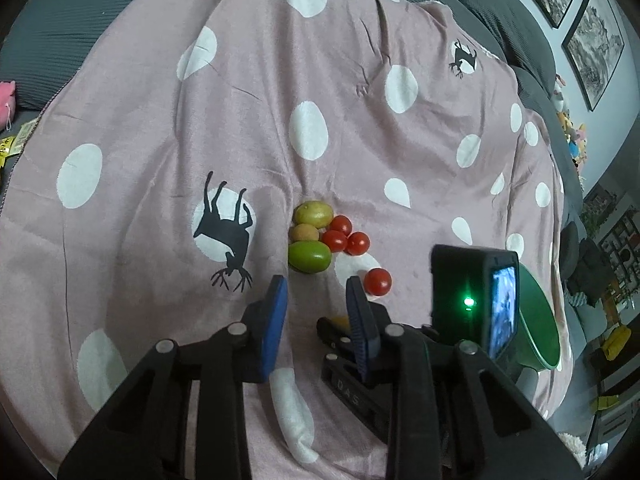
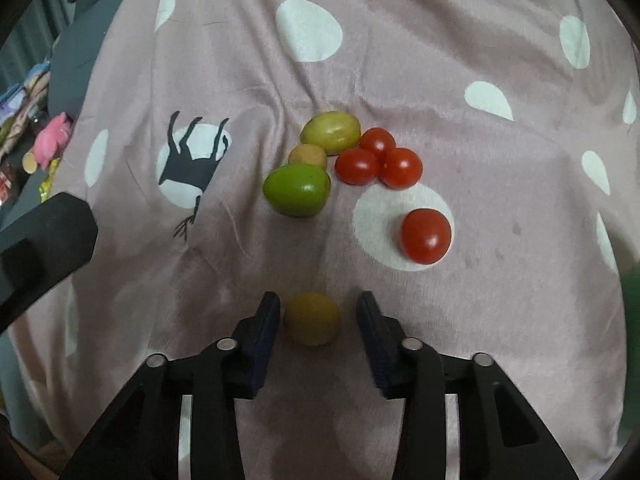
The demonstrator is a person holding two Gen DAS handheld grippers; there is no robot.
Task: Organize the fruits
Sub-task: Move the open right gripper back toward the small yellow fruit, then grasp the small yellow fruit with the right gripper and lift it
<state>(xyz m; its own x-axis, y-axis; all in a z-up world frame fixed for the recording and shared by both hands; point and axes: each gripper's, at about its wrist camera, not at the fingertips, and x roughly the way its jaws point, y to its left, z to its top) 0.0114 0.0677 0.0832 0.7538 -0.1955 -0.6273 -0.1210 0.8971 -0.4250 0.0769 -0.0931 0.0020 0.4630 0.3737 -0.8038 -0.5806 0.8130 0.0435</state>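
Fruits lie on a pink dotted blanket (image 2: 500, 152). A cluster holds a green oval fruit (image 2: 298, 190), a yellow-green fruit (image 2: 331, 132), a small brown fruit (image 2: 308, 156) and three cherry tomatoes (image 2: 378, 160). One more tomato (image 2: 426, 236) sits apart. My right gripper (image 2: 318, 306) stands around a small yellow fruit (image 2: 312, 318). Its left pad is next to the fruit and a gap shows on the right. My left gripper (image 1: 316, 290) hovers just short of the green oval fruit (image 1: 310, 256), jaws narrowly apart with nothing between.
A green bowl (image 1: 536, 320) stands tilted at the blanket's right edge, behind the right gripper's camera housing (image 1: 472, 300). Grey sofa cushions (image 1: 80, 20) ring the blanket. Soft toys and clutter lie at the far left (image 2: 52, 140).
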